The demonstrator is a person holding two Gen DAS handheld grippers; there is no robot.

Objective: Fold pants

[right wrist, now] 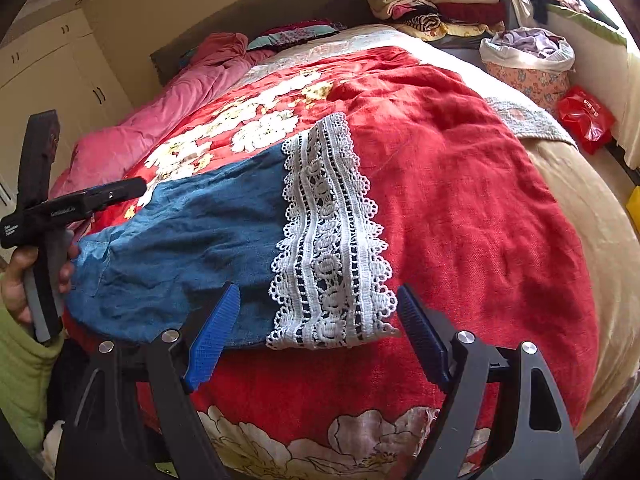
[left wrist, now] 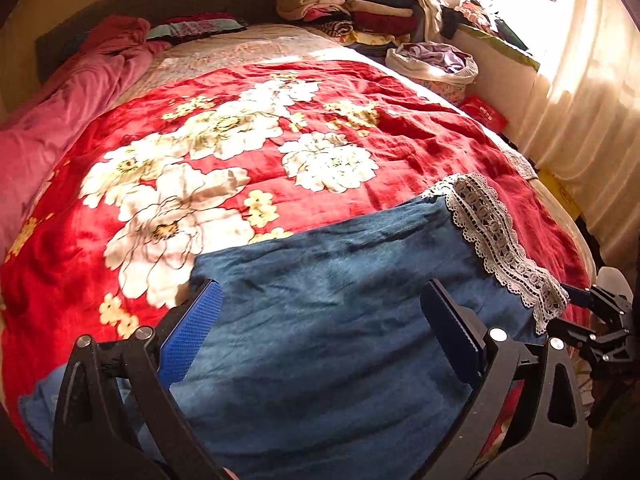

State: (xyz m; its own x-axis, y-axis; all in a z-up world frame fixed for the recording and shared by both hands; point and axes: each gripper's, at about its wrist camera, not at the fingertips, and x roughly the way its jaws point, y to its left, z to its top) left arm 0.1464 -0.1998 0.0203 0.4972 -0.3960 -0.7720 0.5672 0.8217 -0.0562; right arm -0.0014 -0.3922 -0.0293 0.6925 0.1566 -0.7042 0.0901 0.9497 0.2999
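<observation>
Blue denim pants [left wrist: 328, 320] with a white lace cuff [left wrist: 496, 240] lie flat across the near part of a red floral blanket [left wrist: 240, 152]. My left gripper [left wrist: 324, 320] hovers over the denim, its jaws wide open with nothing pressed between the blue pads [left wrist: 192, 336]. My right gripper [right wrist: 320, 320] stands open just in front of the lace cuff [right wrist: 332, 240], with the cuff's near edge between its fingers [right wrist: 212, 340] and not pinched. The pants [right wrist: 180, 248] stretch leftward in the right wrist view. There a hand [right wrist: 16, 280] holds the left tool's black body [right wrist: 60, 210].
A pink duvet [left wrist: 60, 120] is bunched along the bed's left side. Stacked folded clothes [left wrist: 352, 8] sit at the head. A laundry basket [right wrist: 528, 64] and a red bag [right wrist: 584, 120] stand to the right of the bed. A curtained window [left wrist: 580, 80] is behind them, and white cupboards [right wrist: 60, 72] are on the left.
</observation>
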